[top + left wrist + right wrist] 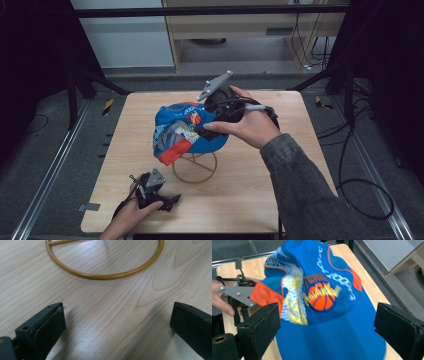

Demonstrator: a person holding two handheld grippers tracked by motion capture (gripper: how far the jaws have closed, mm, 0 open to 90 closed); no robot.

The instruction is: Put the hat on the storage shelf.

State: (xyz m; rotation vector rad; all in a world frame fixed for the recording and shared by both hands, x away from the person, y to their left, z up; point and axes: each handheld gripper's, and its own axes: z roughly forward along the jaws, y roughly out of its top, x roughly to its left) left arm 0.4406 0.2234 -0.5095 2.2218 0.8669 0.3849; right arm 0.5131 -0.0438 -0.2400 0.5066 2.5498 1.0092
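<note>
A blue cap [185, 127] with orange patches and a basketball print sits on a gold wire stand [195, 170] at mid table. My right gripper [210, 122] is at the cap's right side, open. In the right gripper view its jaws stand wide apart over the blurred cap [324, 297], around the brim end, gripper [327, 320]. My left gripper [167, 200] rests low near the table's front left, open. Its jaws frame bare wood, gripper [117, 315], with the stand's base ring [105, 276] just ahead. The left gripper's grey plate [237, 295] shows beyond the cap.
The wooden table [240, 200] stands on grey floor with metal rails [50, 175] at both sides. Black cables [360, 190] lie on the floor at the right. A pale cabinet [240, 30] is behind the table's far edge.
</note>
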